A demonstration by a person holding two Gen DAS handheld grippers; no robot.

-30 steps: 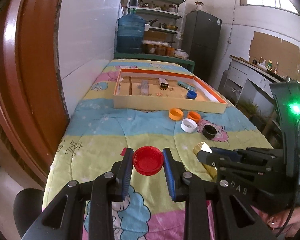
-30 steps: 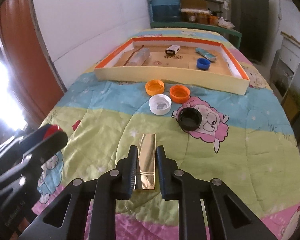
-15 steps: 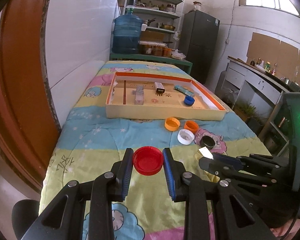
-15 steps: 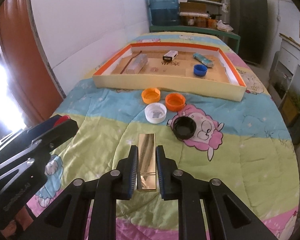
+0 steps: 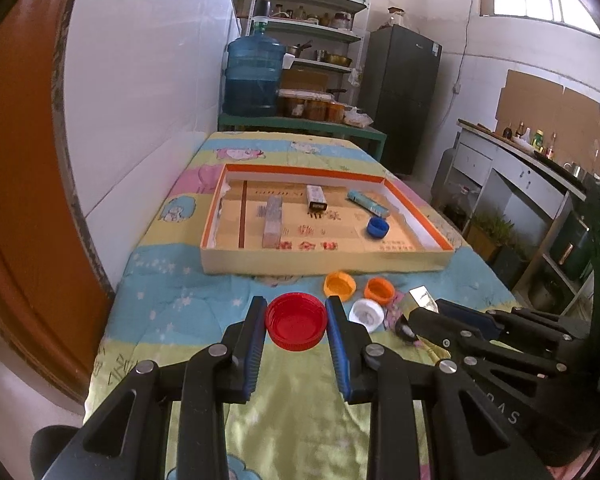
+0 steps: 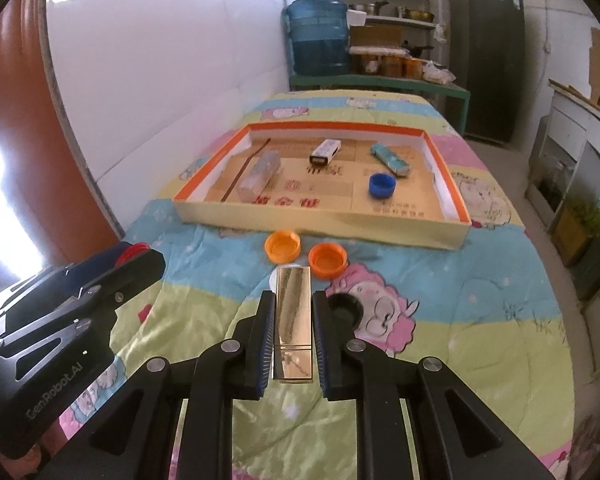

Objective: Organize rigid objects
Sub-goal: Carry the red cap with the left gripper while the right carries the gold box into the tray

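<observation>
My left gripper is shut on a red cap, held above the quilt. My right gripper is shut on a shiny gold bar, also lifted off the bed; its tip shows in the left wrist view as the gold bar. Ahead lies a shallow cardboard tray with an orange rim, holding a blue cap, a clear block, a white box and a teal packet. Two orange caps, a white cap and a black cap lie on the quilt before the tray.
The bed with its cartoon quilt runs along a white wall on the left. A blue water jug, shelves and a dark fridge stand beyond the bed. A counter lines the right side.
Both grippers have risen and moved forward with their loads. The tray and the loose caps now appear nearer, and the white cap is mostly hidden behind the gold bar in the right wrist view.
</observation>
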